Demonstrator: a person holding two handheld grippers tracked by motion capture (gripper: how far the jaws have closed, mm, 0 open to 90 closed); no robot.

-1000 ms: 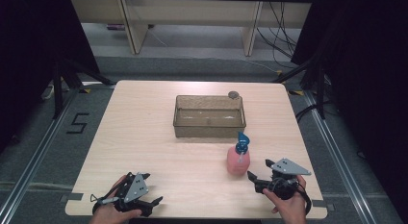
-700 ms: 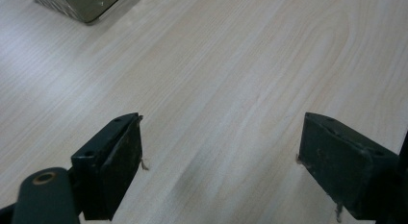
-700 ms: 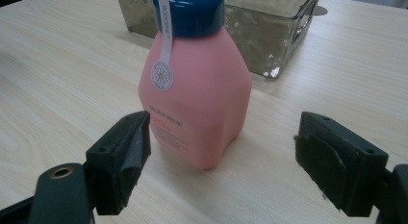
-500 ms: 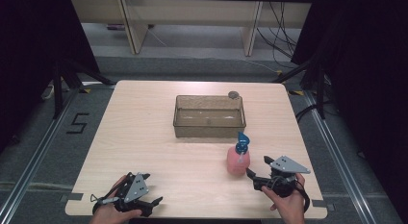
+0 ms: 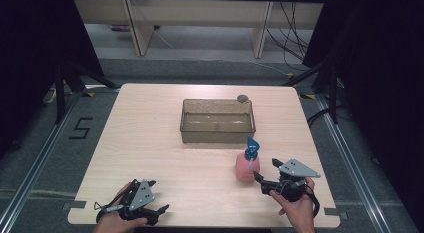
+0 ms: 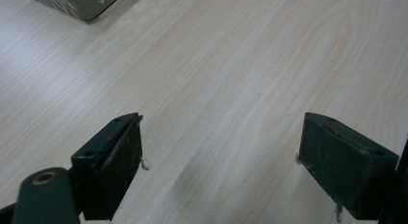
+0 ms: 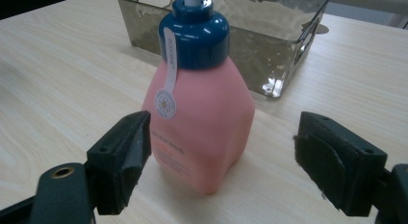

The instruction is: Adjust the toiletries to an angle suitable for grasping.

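A pink bottle with a blue pump cap stands upright on the wooden table, just in front of the clear bin. In the right gripper view the pink bottle rises close ahead, a white tag hanging from its cap. My right gripper lies just right of the bottle, open, its jaws pointing at it without touching. The right gripper has nothing between its pads. My left gripper rests open at the table's front left corner, and the left gripper faces bare wood.
A clear smoky plastic bin sits mid-table behind the bottle, seemingly empty. A small round grey object lies at the bin's far right corner. The bin's corner shows far off in the left gripper view. Dark floor surrounds the table.
The right gripper has edged slightly toward the bottle. The left gripper and the bottle have stayed where they were.
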